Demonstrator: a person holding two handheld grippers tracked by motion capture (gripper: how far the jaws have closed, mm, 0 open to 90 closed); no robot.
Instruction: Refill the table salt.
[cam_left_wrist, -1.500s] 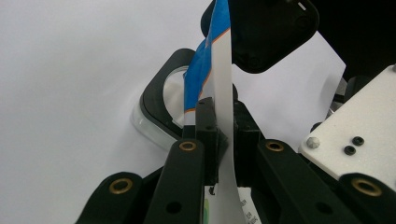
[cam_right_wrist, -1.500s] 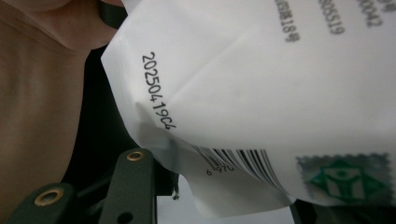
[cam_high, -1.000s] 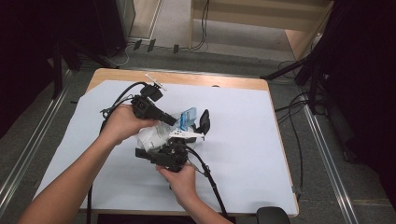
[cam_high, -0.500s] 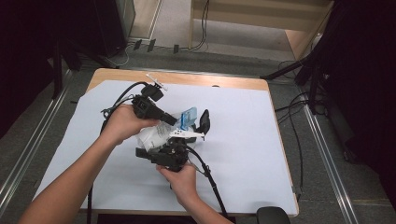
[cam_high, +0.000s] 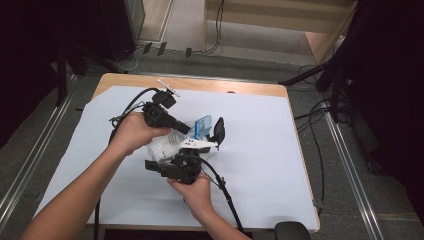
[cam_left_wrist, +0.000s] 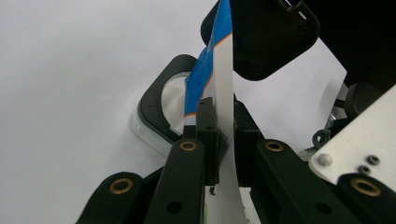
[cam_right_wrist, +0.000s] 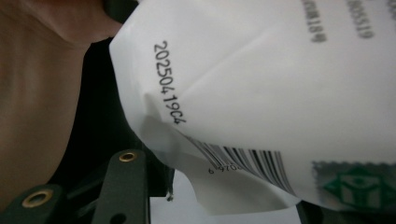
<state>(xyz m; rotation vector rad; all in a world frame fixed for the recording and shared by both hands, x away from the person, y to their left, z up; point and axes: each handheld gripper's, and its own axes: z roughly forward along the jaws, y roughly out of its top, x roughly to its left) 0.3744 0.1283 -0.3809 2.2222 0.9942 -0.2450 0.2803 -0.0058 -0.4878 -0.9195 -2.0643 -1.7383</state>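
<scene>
Left gripper view: packet (cam_left_wrist: 223, 88) edge clamped in left tongs (cam_left_wrist: 219, 135). Right tongs (cam_high: 212, 141) just widened, seemingly unclamped; regrip squarely advised before tearing.

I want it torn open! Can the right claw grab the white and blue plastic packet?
Probably yes: the packet sits between the right claw's jaws, which have just been opening; nothing blocks it.

White-and-blue packet (cam_high: 192, 131) — black barcode, green mark
</scene>
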